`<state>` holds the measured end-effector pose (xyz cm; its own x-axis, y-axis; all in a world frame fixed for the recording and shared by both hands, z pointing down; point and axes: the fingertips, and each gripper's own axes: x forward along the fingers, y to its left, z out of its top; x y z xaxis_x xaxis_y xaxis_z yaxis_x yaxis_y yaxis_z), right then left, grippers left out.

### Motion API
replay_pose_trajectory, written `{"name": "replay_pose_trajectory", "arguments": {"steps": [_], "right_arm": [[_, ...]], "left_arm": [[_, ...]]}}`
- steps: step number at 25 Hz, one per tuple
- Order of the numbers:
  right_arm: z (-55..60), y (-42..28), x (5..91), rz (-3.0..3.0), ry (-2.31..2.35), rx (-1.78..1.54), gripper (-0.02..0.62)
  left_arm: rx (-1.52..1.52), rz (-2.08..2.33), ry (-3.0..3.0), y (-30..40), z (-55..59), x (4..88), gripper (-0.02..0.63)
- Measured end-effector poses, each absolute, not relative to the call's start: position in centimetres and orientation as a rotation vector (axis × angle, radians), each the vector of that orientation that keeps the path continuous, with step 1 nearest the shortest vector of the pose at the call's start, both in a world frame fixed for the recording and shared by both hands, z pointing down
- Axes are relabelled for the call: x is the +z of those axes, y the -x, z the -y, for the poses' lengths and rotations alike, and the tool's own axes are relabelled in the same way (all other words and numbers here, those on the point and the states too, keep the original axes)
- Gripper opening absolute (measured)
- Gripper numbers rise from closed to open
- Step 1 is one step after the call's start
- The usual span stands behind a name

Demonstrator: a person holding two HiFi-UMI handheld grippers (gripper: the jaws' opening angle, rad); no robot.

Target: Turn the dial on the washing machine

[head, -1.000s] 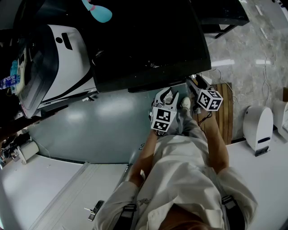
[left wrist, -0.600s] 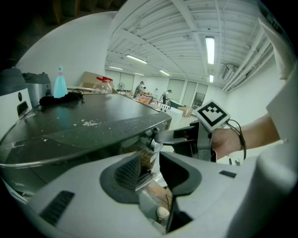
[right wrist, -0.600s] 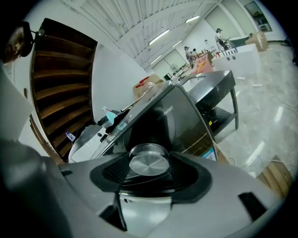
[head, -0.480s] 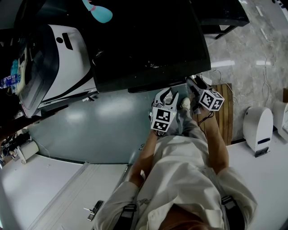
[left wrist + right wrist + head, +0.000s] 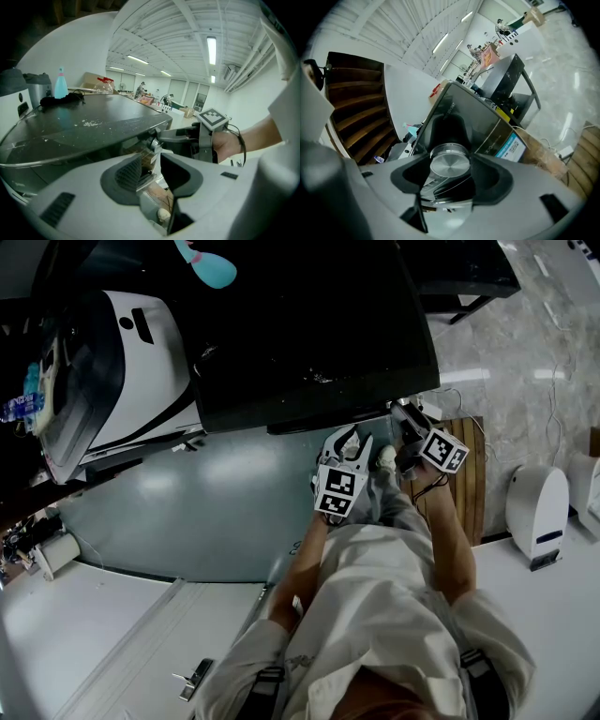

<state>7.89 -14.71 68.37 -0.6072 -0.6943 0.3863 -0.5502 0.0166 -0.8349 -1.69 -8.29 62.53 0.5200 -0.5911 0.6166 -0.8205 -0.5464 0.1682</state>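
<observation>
A: Right claw (image 5: pixel 451 169), what's it on?
B: Clamped on the dial (image 5: pixel 449 161). Round, brushed silver, flat face toward the camera. A black pad presses on each side of its rim.
A: And the dial sits where?
B: Front face of the washing machine (image 5: pixel 309 334), just under the front edge of the dark top, near the corner on the person's right. In the head view the dial itself is hidden under that edge; only the claw reaching in shows.
A: Left claw (image 5: pixel 151 163)?
B: Jaws apart, a narrow gap, nothing between them. Held just beside the right claw, on its left, short of the machine's front edge, touching nothing that I can see.
A: Anything on the top?
B: Pale blue bottle (image 5: pixel 61 84) upright toward the back, a black bundle (image 5: pixel 63 99) next to it, a scatter of white crumbs (image 5: pixel 89 123) nearer the middle.
A: The front panel?
B: Blue and white label (image 5: pixel 511 146) to the right of the dial, print too small to read.
A: Floor?
B: Wooden slatted board (image 5: pixel 466 488) beside the person's right arm, a white unit (image 5: pixel 537 507) beyond it to the right
</observation>
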Motion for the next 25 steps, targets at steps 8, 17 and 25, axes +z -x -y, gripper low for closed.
{"name": "replay_pose_trajectory", "arguments": {"steps": [8,17,25], "right_arm": [[14.54,-7.96,68.71,-1.999,1.254,-1.709,0.270],[14.60,-8.07,68.78,-2.046,1.284,-1.702,0.291],[13.78,-7.77,68.97,-2.277,1.371,-1.630,0.300]], "left_arm": [[0.700,1.158,-2.320,1.79,8.21,62.48,0.132],[0.701,1.162,-2.322,1.74,8.12,62.50,0.132],[0.695,1.170,-2.317,1.78,8.16,62.46,0.132]]}}
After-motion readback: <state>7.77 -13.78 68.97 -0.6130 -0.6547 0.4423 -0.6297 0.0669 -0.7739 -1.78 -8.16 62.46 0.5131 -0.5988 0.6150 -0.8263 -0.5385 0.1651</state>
